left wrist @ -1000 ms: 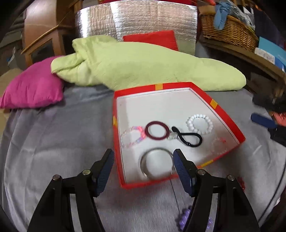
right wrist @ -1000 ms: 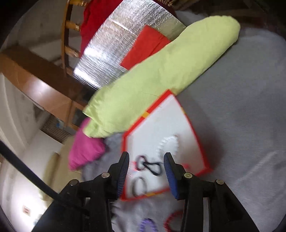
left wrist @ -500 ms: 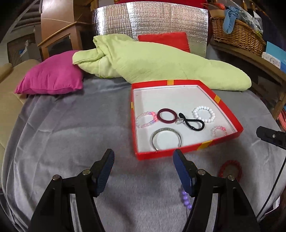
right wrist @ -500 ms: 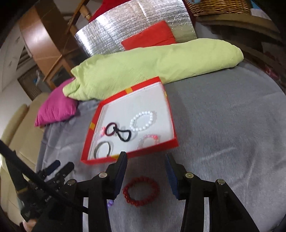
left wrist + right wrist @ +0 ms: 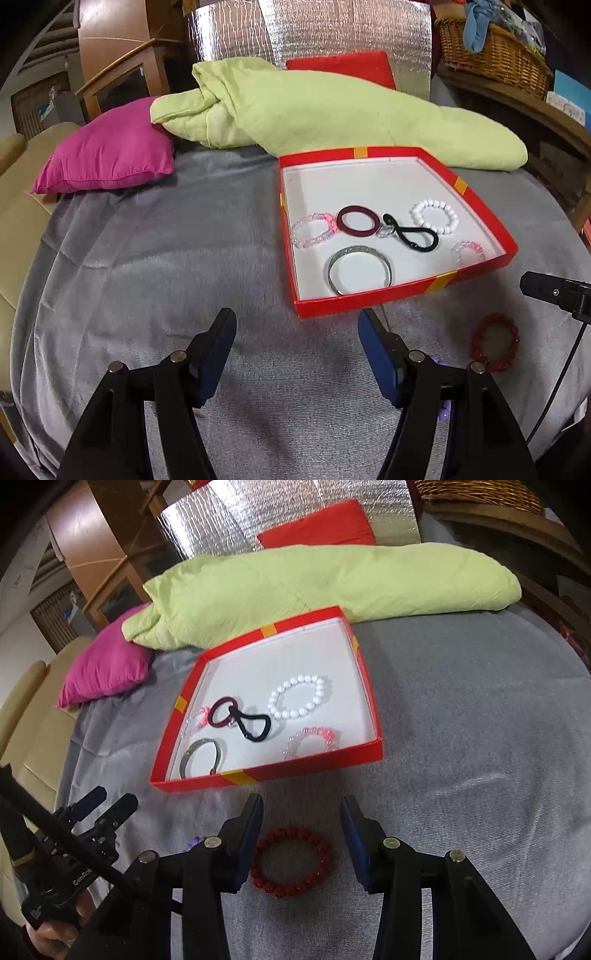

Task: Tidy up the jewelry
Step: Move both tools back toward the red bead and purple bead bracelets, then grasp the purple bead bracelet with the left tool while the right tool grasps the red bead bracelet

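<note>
grey bedspread (image 5: 461, 709); "genrob" on left hand-held gripper (image 5: 110, 805)

Dim indoor light, soft shadows, fisheye-warped dark corners.

We saw the box (image 5: 369, 301) at one o'clock on the cloth (image 5: 147, 277), six bracelets inside. A loose bracelet (image 5: 496, 347) lay at four o'clock of it; the quilt (image 5: 332, 110) lay behind, the pillow (image 5: 107, 155) at ten.
</note>
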Available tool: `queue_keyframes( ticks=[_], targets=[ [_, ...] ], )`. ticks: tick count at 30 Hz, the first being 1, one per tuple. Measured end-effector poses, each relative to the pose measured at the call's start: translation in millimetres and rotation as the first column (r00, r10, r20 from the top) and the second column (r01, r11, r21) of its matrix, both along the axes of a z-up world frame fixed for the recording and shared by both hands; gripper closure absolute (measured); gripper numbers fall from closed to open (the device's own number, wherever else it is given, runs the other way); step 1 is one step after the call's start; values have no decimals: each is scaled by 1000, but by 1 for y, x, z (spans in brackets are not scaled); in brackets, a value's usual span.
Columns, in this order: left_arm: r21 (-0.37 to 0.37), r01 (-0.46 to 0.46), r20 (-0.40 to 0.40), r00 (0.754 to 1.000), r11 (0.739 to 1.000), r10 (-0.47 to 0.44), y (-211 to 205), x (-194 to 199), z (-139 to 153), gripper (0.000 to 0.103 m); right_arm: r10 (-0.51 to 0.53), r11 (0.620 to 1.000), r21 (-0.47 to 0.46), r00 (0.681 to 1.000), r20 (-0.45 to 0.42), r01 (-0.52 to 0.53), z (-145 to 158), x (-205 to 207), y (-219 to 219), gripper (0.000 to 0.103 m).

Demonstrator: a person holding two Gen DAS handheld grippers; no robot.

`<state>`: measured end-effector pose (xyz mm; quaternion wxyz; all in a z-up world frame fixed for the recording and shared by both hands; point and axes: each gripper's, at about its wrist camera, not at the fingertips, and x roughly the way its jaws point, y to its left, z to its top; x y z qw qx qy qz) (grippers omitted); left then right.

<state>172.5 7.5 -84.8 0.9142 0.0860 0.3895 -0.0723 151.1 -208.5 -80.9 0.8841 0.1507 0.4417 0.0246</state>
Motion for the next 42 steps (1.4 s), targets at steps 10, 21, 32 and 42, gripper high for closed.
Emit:
queue_keyframes(
  ticks=[10,21,32,42],
  targets=[
    [54,22,-33,999,998,-20,-8,1,-10,33,12,1000,-15,999,-40,-13,-5,2,-2,55],
    [95,67,-107,993,993,-57,-21,3,-25,33,4,1000,10,995,-102,-3,-14,2,-15,55],
    [80,137,-179,976,987,-121,-27,-1,-36,33,85,996,-15,981,-172,-89,-30,6,4,61],
    [72,167,-232,962,983,-147,-31,-3,-46,33,92,981,-155,979,-183,-121,-40,10,17,85]
  ],
)
